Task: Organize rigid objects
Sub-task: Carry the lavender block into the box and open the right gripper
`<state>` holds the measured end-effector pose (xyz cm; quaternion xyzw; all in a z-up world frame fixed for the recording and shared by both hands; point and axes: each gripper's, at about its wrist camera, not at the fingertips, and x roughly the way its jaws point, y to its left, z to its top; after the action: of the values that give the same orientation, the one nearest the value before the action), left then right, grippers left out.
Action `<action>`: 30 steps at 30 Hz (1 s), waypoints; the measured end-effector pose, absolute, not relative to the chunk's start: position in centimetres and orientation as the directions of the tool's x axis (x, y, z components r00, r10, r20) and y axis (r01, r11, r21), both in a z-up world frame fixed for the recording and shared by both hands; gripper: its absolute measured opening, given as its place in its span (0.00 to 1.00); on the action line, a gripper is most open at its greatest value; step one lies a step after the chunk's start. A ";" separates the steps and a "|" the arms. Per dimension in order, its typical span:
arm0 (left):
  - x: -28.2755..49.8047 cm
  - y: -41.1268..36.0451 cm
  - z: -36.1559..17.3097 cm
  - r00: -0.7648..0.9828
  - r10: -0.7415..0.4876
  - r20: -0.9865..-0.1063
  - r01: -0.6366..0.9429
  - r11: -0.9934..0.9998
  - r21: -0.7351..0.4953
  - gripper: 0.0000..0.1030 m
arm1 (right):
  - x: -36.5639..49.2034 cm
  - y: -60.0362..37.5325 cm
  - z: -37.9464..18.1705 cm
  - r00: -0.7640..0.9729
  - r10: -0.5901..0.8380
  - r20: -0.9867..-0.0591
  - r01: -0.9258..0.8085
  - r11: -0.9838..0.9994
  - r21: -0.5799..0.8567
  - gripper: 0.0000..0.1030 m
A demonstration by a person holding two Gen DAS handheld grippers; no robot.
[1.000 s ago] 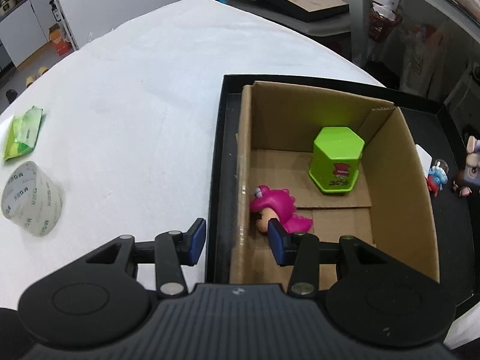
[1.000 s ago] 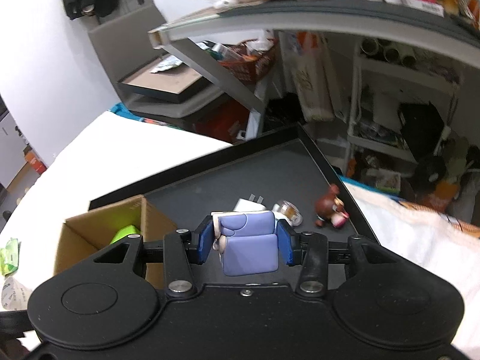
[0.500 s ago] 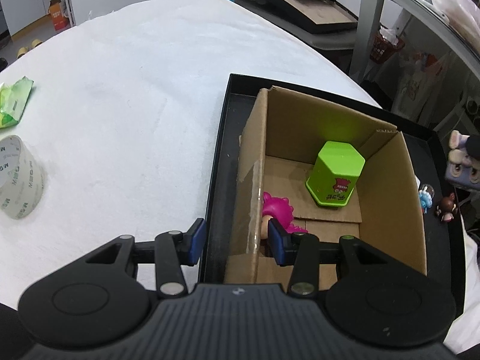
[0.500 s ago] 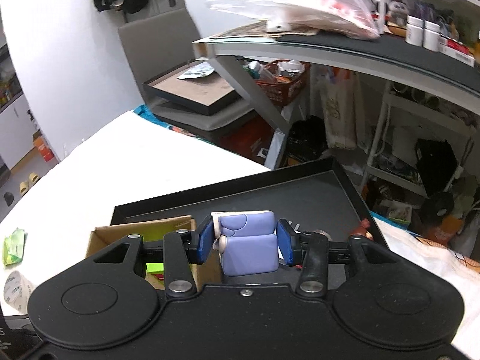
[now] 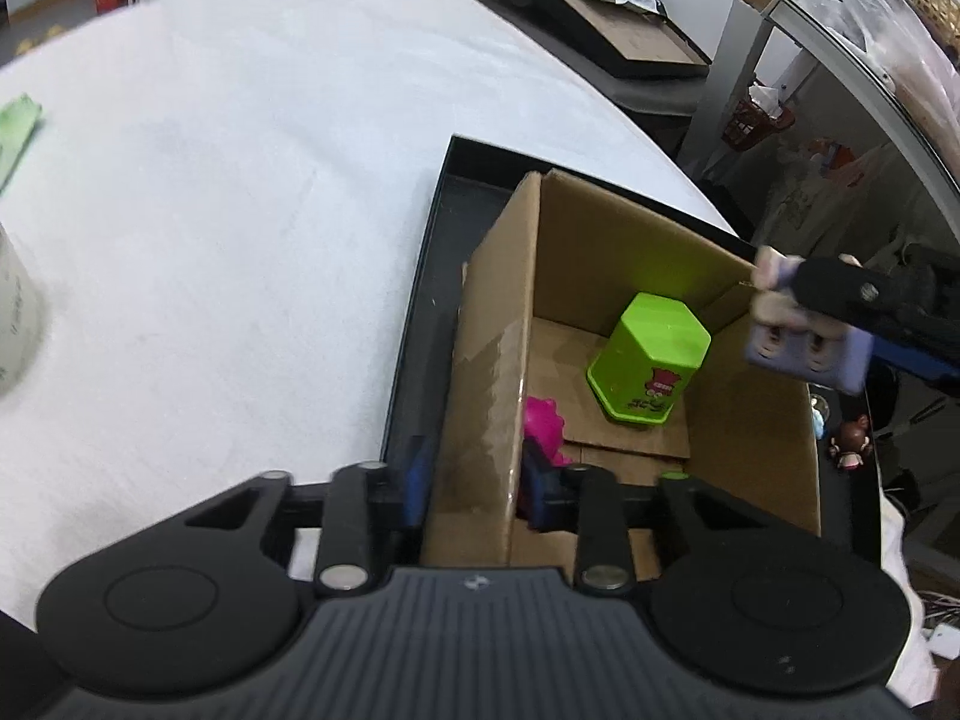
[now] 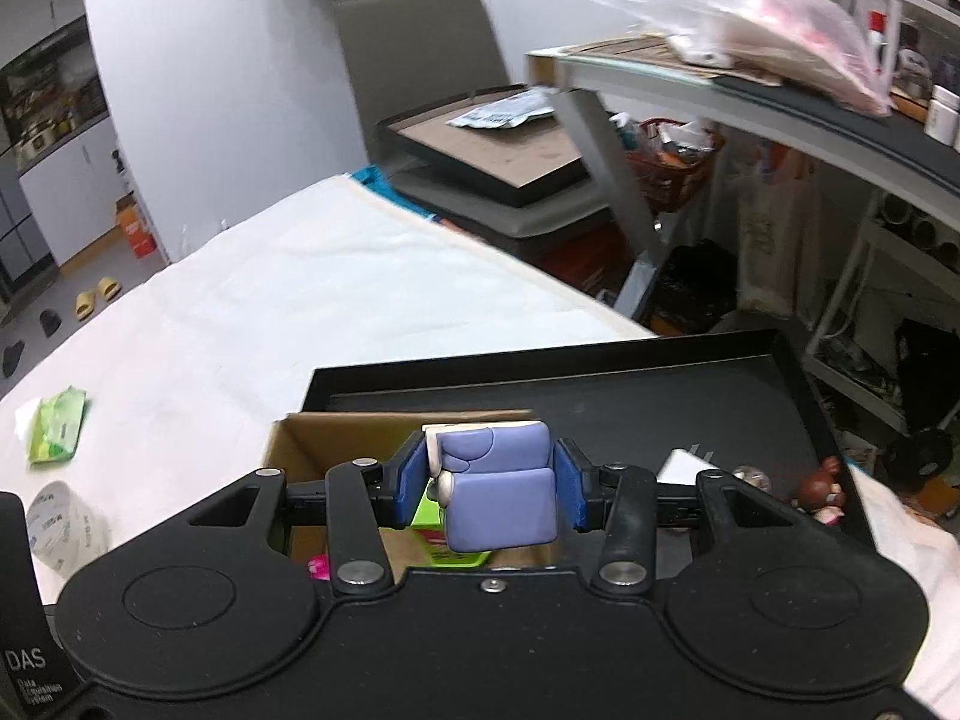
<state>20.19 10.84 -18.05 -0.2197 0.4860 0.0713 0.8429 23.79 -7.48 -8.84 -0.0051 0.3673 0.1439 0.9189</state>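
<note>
Cardboard box (image 5: 600, 252) wall pinched by left gripper (image 5: 474, 483), jaws just closed on it. Lavender toy (image 6: 498, 489) clamped in right gripper (image 6: 489, 489), carried over box rim, centre frame. Judged step: transfer. Next: lower, release beside green container (image 5: 645, 357).

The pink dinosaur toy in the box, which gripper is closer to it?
Left. The left gripper clamps the cardboard box wall right beside the pink dinosaur toy; the right gripper holds a purple figure above the box's far side.
</note>
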 end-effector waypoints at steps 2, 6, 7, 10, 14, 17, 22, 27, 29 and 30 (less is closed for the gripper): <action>20.2 11.0 -18.2 0.517 -0.098 -0.851 -0.336 0.890 -0.306 0.20 | 23.9 -6.5 -9.1 0.680 0.264 -0.684 -0.275 0.957 0.096 0.42; 20.2 11.2 -18.4 0.521 -0.105 -0.847 -0.342 0.884 -0.320 0.19 | 24.2 -4.8 -9.3 0.667 0.273 -0.694 -0.291 0.952 0.095 0.42; 20.2 11.2 -18.4 0.522 -0.104 -0.846 -0.340 0.884 -0.319 0.19 | 24.2 -4.4 -9.4 0.664 0.274 -0.695 -0.295 0.951 0.093 0.42; 20.2 11.4 -18.5 0.524 -0.109 -0.844 -0.342 0.881 -0.326 0.19 | 24.3 -3.4 -9.5 0.657 0.280 -0.700 -0.310 0.947 0.087 0.42; 20.2 11.7 -18.6 0.526 -0.120 -0.842 -0.348 0.873 -0.342 0.19 | 24.7 -2.1 -9.7 0.645 0.293 -0.706 -0.334 0.939 0.085 0.43; 20.2 11.8 -18.6 0.528 -0.122 -0.840 -0.345 0.873 -0.344 0.19 | 25.2 -1.3 -9.8 0.626 0.338 -0.703 -0.371 0.922 0.113 0.43; 20.0 11.7 -18.5 0.533 -0.113 -0.839 -0.346 0.875 -0.338 0.19 | 24.8 -1.4 -9.3 0.637 0.346 -0.689 -0.382 0.918 0.107 0.45; 19.7 11.5 -18.3 0.534 -0.110 -0.838 -0.342 0.879 -0.333 0.19 | 24.3 -3.2 -9.0 0.646 0.332 -0.687 -0.361 0.926 0.107 0.47; 19.7 11.5 -18.2 0.531 -0.110 -0.840 -0.342 0.879 -0.332 0.19 | 24.1 -4.2 -8.8 0.657 0.319 -0.683 -0.351 0.931 0.098 0.51; 19.7 11.4 -18.2 0.530 -0.108 -0.841 -0.342 0.880 -0.329 0.19 | 24.0 -4.6 -8.8 0.661 0.312 -0.682 -0.345 0.934 0.092 0.52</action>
<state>19.68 11.42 -18.18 -0.2348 0.4797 0.0693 0.8426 23.99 -4.61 -8.80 -0.0228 0.3700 0.1804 0.9111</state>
